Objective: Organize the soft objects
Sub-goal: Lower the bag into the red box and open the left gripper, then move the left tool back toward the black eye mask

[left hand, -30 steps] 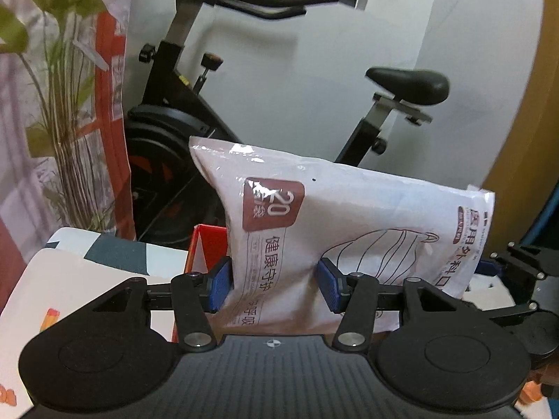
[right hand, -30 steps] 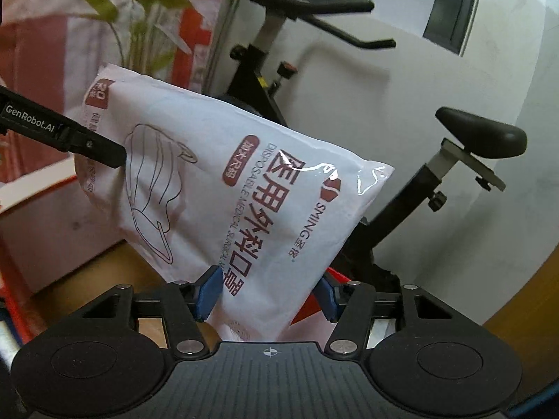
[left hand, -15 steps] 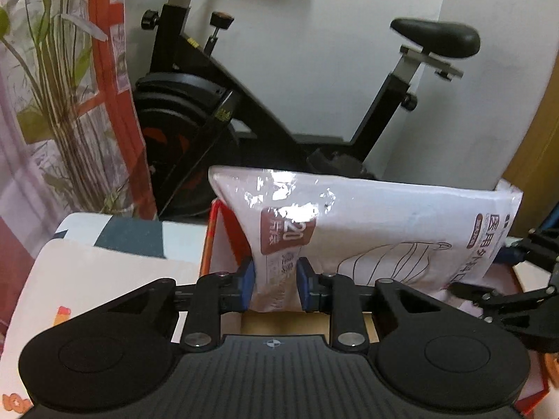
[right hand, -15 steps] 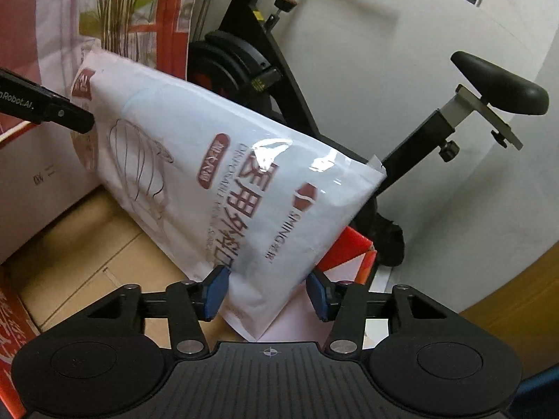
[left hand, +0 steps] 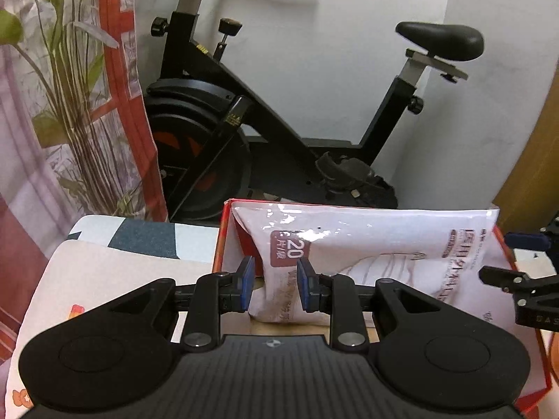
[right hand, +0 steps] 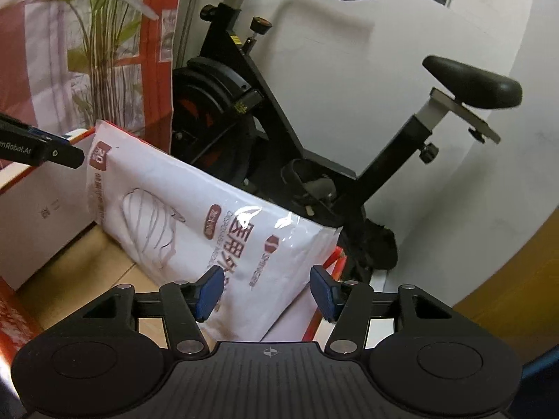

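At the left of the left wrist view, the left hand-held gripper (left hand: 276,284) is clamped on the near left corner of the white mask pack (left hand: 384,237), apparently to steady it. The soft pack stands on its long edge inside the red cardboard box (left hand: 223,244), along the far wall, probably so it takes little room. Behind the box stands an exercise bike (left hand: 279,122). Further right, in the right wrist view, the right hand-held gripper (right hand: 265,288) straddles the pack's other end. Its jaws are opening: the left pad brushes the plastic and the right pad stands clear. I judge the placing nearly finished.
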### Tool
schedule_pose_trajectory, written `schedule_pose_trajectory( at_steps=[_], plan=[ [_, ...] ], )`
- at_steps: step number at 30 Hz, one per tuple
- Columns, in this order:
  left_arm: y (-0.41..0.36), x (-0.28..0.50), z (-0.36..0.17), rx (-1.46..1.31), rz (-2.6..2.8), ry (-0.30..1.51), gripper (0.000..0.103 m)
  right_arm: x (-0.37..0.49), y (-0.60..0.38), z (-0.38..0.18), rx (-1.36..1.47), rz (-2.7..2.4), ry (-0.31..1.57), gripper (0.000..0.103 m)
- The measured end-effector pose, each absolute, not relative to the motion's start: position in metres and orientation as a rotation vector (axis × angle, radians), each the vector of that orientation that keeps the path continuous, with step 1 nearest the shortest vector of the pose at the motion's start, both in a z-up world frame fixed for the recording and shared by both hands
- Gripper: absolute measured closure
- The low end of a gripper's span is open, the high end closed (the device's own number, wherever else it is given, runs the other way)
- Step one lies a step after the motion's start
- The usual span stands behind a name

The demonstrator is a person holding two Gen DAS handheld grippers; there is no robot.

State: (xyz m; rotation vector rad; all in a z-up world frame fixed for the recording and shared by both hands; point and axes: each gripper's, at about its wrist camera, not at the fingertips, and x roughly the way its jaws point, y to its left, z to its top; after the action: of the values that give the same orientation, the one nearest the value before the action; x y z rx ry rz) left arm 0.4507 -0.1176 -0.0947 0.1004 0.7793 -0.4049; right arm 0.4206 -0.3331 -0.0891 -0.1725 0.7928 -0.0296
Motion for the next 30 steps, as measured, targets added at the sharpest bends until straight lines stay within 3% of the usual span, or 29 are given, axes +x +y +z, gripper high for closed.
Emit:
schedule_pose_trajectory(
  at_steps=[1, 3, 5, 6, 8, 9, 10, 19, 30],
  plan=[
    [-0.116, 0.447, -0.092, 0.098, -0.409, 0.772, 0.073, 0.416, -0.332, -0.087, -0.157, -0.027, 0.788, 0.048],
    [-0.115, 0.438, -0.087, 0.106, -0.41, 0.749, 0.06, 0.406, -0.33, -0.082, -0.127, -0.026, 0.773, 0.036],
    [-0.111, 0.426, -0.08, 0.116, -0.408, 0.722, 0.032, 0.395, -0.328, -0.076, -0.105, -0.033, 0.758, 0.017],
    [-0.109, 0.42, -0.077, 0.116, -0.406, 0.71, 0.027, 0.388, -0.326, -0.074, -0.098, -0.033, 0.75, 0.014],
    [-0.104, 0.407, -0.071, 0.122, -0.4, 0.681, 0.003, 0.377, -0.322, -0.069, -0.093, -0.032, 0.738, 0.006],
    [-0.102, 0.4, -0.068, 0.131, -0.392, 0.667, 0.0, 0.371, -0.32, -0.066, -0.086, -0.035, 0.732, 0.004],
    [-0.1, 0.393, -0.065, 0.141, -0.38, 0.652, 0.0, 0.366, -0.319, -0.064, -0.077, -0.037, 0.727, 0.0],
    [-0.07, 0.337, -0.05, 0.146, -0.33, 0.621, 0.0, 0.312, -0.305, -0.046, 0.021, -0.068, 0.663, 0.0],
    [-0.028, 0.269, -0.054, 0.158, -0.215, 0.589, 0.0, 0.25, -0.274, -0.064, 0.078, -0.101, 0.647, 0.0]
  ],
)
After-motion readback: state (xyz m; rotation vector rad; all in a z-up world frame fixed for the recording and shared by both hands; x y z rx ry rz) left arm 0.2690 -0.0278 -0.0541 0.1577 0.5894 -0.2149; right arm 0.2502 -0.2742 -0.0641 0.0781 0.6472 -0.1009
